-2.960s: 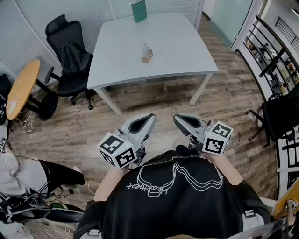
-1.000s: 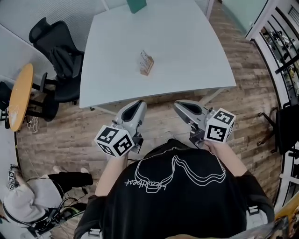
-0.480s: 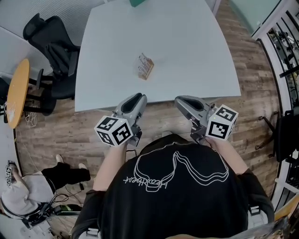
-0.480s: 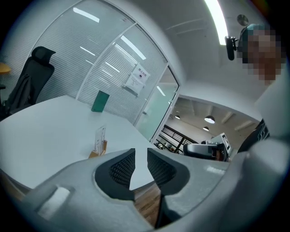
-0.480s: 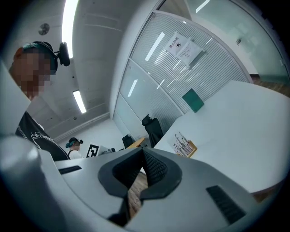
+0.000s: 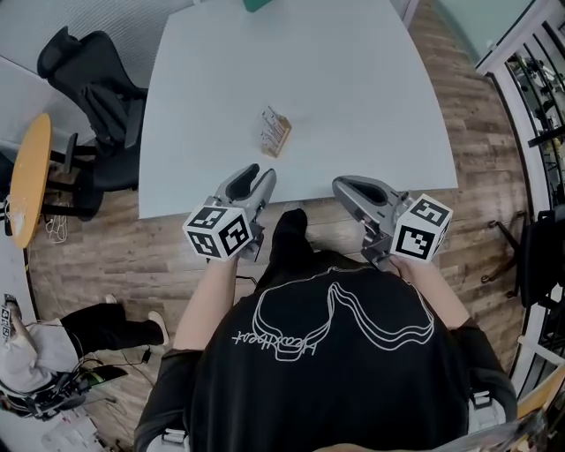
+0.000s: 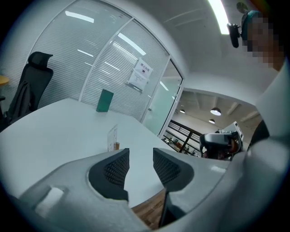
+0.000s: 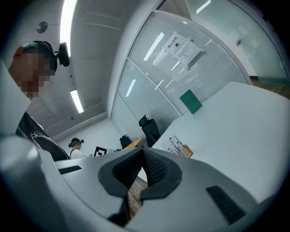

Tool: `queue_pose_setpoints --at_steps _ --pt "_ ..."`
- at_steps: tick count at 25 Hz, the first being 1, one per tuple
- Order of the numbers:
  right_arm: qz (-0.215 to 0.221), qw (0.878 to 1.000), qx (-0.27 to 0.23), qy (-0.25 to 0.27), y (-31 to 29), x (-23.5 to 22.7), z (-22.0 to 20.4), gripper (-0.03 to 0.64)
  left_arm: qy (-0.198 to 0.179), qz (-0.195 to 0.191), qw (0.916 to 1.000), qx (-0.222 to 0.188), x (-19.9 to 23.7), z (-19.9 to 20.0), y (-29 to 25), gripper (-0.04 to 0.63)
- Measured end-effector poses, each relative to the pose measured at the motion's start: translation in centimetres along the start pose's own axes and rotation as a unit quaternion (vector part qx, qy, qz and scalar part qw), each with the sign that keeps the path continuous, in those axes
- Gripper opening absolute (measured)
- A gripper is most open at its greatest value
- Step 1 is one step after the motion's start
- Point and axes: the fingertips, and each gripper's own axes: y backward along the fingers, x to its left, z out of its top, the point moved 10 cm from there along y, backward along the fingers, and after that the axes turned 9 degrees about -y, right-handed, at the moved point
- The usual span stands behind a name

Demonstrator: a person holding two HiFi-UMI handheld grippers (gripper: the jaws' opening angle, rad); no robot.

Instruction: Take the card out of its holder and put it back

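Edges and fine print beat us here

We lose the green object (image 6: pixel 258 5) to the top edge and the other person (image 6: pixel 26 350) to the left one; the card holder (image 6: pixel 274 131) sits too small to show us its contents, and the notice (image 7: pixel 139 76) on the glass is unreadable.

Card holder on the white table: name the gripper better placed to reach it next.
Left, probably. The jaws of the left gripper are opening, empty, the card holder nearly straight ahead; the right gripper is shut and further aside.
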Motion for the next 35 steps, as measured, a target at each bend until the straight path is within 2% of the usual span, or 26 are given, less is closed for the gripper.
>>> queue_pose_setpoints --at_steps 15,23,29,31,35 --pt "-0.036 0.999 -0.001 -0.029 -4.8 -4.2 3.3 0.009 0.018 0.006 0.9987 0.048 7.9 -0.4 -6.3 0.161" --pt "-0.05 0.998 0.0 -0.045 -6.1 -6.2 3.7 0.009 0.007 -0.009 0.9991 0.04 9.3 -0.6 -8.8 0.16" --pt "-0.057 0.997 -0.003 -0.054 -6.2 -7.0 3.8 0.009 -0.008 -0.004 0.9993 0.036 9.5 -0.5 -9.9 0.158" --pt "-0.057 0.997 -0.001 -0.057 -6.4 -7.1 3.6 0.009 -0.019 -0.005 0.9991 0.039 9.5 -0.7 -10.2 0.148" --pt "-0.06 0.996 -0.001 -0.062 -6.3 -7.4 3.5 0.009 -0.024 0.005 0.9987 0.044 9.6 -0.9 -10.4 0.087"
